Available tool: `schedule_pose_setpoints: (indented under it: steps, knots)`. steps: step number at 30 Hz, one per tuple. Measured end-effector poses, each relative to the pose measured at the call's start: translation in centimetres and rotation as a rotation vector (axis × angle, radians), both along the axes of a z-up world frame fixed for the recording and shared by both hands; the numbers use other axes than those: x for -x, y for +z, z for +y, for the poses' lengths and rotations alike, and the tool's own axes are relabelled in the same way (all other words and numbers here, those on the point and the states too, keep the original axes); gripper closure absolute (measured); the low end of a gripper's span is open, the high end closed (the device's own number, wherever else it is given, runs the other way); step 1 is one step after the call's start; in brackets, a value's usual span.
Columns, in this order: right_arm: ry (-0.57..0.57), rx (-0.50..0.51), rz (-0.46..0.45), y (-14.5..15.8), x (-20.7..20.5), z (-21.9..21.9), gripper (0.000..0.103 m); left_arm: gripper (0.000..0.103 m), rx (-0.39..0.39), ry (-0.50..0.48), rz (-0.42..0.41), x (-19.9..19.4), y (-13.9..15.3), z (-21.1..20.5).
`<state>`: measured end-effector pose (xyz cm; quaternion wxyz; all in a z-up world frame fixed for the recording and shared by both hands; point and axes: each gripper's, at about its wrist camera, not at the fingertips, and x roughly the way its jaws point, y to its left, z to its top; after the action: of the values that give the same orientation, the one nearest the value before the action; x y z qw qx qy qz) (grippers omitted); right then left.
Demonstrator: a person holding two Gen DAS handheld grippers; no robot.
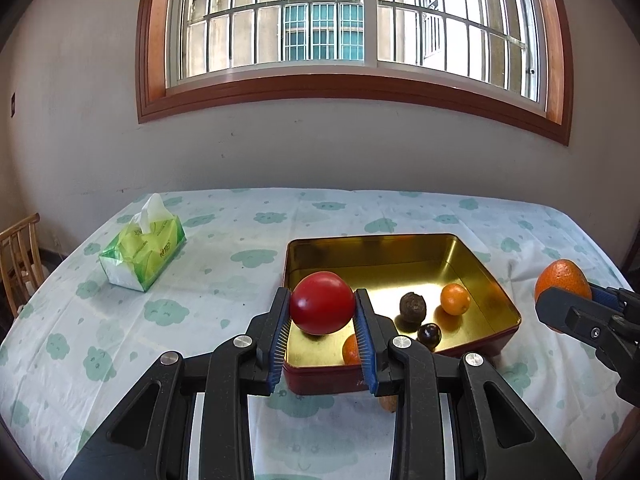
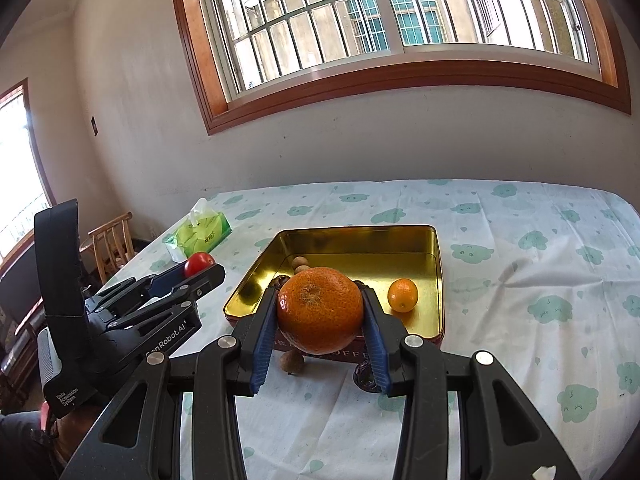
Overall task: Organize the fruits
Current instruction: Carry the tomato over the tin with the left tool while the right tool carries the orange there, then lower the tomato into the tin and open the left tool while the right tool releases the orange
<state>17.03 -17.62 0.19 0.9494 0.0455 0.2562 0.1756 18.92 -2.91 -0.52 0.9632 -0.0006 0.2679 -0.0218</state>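
Both wrist views look forward along their fingers, close over the table toward the windowed wall. They share the gold tin (image 1: 472, 264) (image 2: 436, 280) at frame center and the tissue pack (image 1: 144, 252) (image 2: 200, 236) at left. Each catches the other gripper at its edge.

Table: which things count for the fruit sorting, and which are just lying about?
For the job: red fruit in left gripper; large orange in right gripper; gold tin; small orange and dark fruits inside it.

Lying about: tissue pack; wooden chair.
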Motion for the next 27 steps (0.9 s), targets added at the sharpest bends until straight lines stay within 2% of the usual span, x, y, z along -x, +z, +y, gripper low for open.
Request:
schedule_pose_setpoints:
  steps: [27]
  knots:
    - [0.0, -0.007, 0.005, -0.3, -3.5, 0.1, 0.064, 0.071, -0.022, 0.007, -0.002, -4.6, -0.6, -0.2]
